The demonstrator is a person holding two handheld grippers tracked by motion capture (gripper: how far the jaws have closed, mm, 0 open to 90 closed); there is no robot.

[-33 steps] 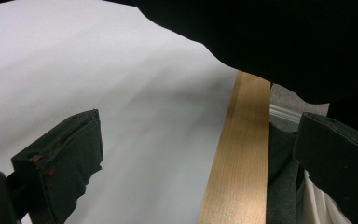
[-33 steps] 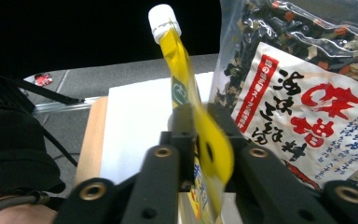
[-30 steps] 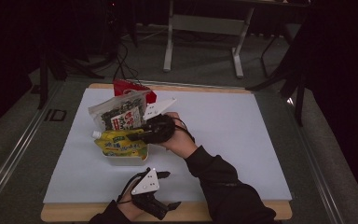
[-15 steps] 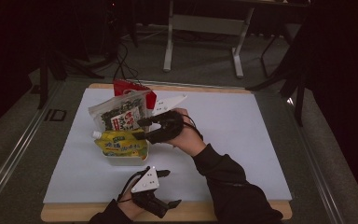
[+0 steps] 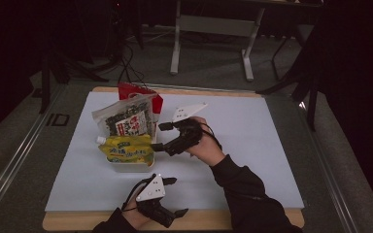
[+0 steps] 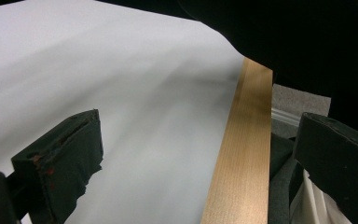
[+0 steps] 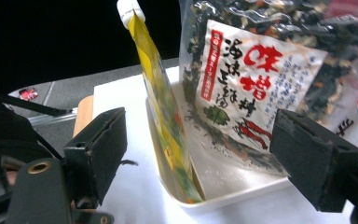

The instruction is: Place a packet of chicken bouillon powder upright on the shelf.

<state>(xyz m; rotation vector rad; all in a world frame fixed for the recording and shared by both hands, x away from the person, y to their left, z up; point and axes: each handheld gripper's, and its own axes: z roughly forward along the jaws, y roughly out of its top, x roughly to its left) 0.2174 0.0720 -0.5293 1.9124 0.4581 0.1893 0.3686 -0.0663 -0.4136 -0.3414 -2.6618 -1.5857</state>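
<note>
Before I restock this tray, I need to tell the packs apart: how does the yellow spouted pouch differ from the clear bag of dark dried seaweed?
The yellow spouted pouch is opaque, slim and capped with a white spout; the clear bag of dark dried seaweed shows its contents, is wider and carries a white label with red characters. In the high view the pouch sits nearer the person, the bag behind it. Both stand in the white tray.

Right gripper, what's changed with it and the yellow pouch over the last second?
The right gripper has let go of the yellow spouted pouch: its fingers have just been opening and now stand apart, off the pouch, and the hand has drawn back to the right. The pouch stays standing in the white tray beside the clear seaweed packet. The left gripper has kept still, open.
</note>
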